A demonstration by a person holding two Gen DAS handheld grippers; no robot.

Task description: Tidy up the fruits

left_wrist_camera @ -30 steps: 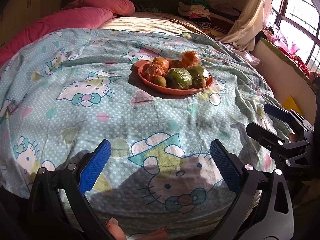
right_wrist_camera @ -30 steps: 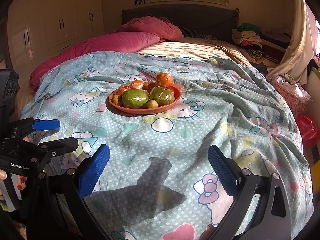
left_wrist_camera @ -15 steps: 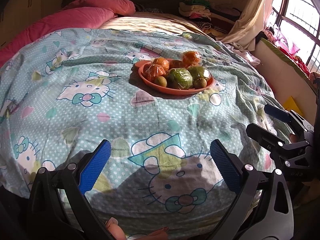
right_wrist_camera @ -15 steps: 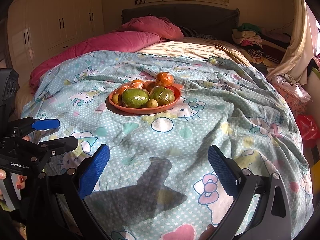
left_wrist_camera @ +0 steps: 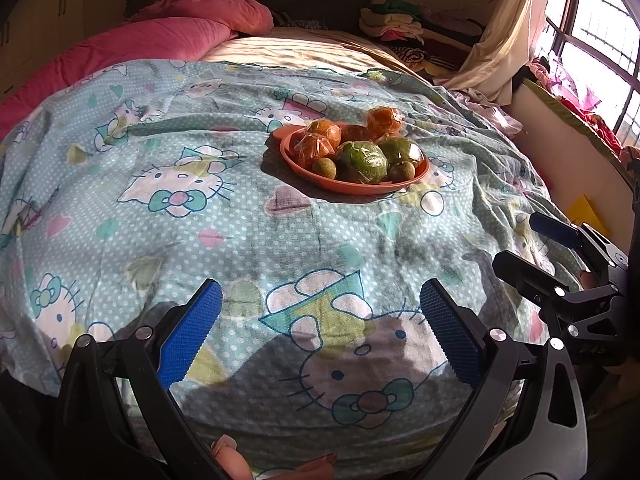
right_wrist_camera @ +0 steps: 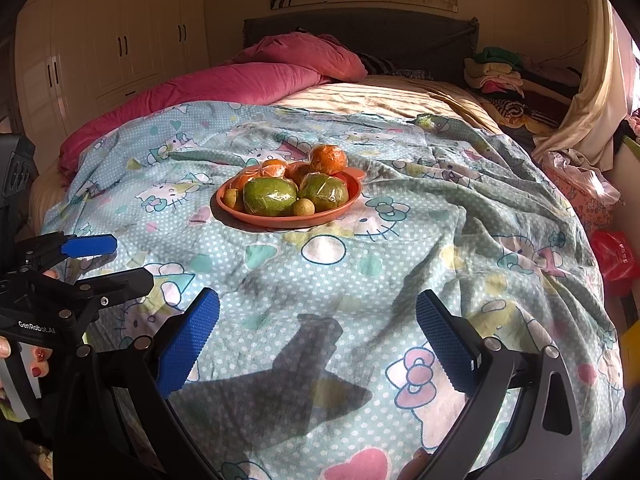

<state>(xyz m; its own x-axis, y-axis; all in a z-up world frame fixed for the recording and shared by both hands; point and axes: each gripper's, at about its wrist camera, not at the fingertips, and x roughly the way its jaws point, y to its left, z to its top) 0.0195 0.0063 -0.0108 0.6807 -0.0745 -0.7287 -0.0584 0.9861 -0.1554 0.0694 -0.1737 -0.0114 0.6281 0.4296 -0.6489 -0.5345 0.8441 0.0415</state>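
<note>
Left wrist: black left gripper with blue pads (left_wrist_camera: 320, 332) spread wide, empty; wrapped orange and green fruits (left_wrist_camera: 362, 158) all piled on oval orange plastic plate (left_wrist_camera: 360, 189), far centre-right on quilt.

Right wrist: right gripper (right_wrist_camera: 318, 340) likewise gaping, near edge (sorting stage unclear — heaped either way).

— Anything different from a second ago?
— Hardly. In the left wrist view the orange plate (left_wrist_camera: 352, 188) sits a touch further right and lower; in the right wrist view it shifts very slightly right.
— And the fruit?
— Same pile.
</note>
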